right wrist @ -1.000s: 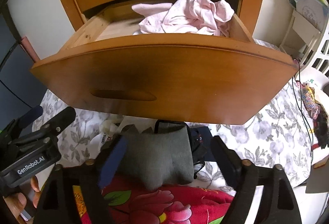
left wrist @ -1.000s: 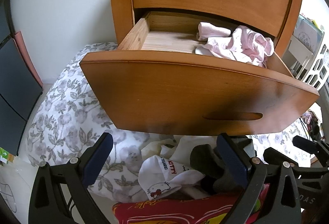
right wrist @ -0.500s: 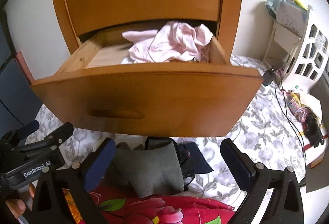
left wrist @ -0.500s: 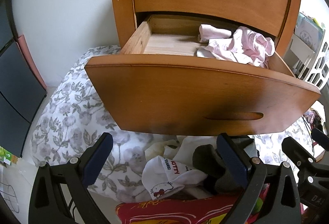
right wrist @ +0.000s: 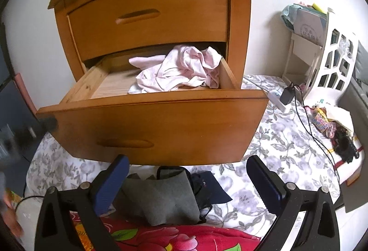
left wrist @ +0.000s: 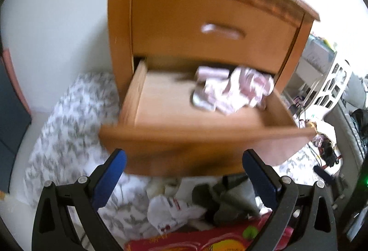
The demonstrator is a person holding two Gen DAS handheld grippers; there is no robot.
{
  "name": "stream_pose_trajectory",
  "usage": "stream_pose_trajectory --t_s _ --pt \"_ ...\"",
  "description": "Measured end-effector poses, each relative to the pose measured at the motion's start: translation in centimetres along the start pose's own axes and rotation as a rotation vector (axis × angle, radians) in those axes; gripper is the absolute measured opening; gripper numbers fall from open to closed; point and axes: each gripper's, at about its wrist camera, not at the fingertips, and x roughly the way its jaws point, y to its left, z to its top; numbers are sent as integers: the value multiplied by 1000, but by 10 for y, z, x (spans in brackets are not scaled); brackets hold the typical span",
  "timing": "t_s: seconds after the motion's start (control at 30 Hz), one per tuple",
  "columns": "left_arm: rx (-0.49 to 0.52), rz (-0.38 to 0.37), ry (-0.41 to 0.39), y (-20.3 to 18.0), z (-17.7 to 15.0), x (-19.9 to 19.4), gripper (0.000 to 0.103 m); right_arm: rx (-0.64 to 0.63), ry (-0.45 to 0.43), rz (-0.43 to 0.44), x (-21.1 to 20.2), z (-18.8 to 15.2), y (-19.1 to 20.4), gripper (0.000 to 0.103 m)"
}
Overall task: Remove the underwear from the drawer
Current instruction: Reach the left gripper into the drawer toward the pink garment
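Observation:
A heap of pale pink underwear (left wrist: pixel 232 92) (right wrist: pixel 184 71) lies in the right half of the pulled-out lower drawer (left wrist: pixel 184 133) (right wrist: pixel 149 101) of a wooden nightstand. The drawer's left half shows bare wood. My left gripper (left wrist: pixel 184 159) hangs open in front of the drawer front, below its rim, with nothing between its blue pads. My right gripper (right wrist: pixel 187 161) is also open and empty, held in front of the drawer's lower edge. On the bedding under the drawer lie a grey pair (right wrist: pixel 165 198), a dark navy piece (right wrist: pixel 214 188) and a white printed piece (left wrist: pixel 170 209).
The upper drawer (right wrist: pixel 149 18) is closed. A grey-flowered sheet (right wrist: pixel 287 142) spreads around the nightstand and a red flowered blanket (right wrist: pixel 184 239) lies nearest me. At the right stand a white shelf (right wrist: pixel 331 62), a charger with cable (right wrist: pixel 287 94) and small clutter. A dark cabinet (left wrist: pixel 11 113) is at the left.
Both grippers have risen, so more of the drawer's inside and the nightstand top shows. The left view is now motion-blurred. The right jaws have widened a little.

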Motion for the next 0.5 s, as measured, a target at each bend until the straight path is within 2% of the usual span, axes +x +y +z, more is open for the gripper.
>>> stream_pose_trajectory --t_s 0.17,0.27,0.4,0.5 --pt "100 8 24 -17 48 4 101 42 -8 17 -1 -1 -9 103" --pt "127 -18 102 -26 75 27 101 61 -8 23 0 -2 -12 103" --pt "53 -86 283 -30 96 74 101 73 3 29 4 -5 -14 103" --pt "-24 -80 382 -29 97 105 101 69 15 39 7 -6 -13 103"
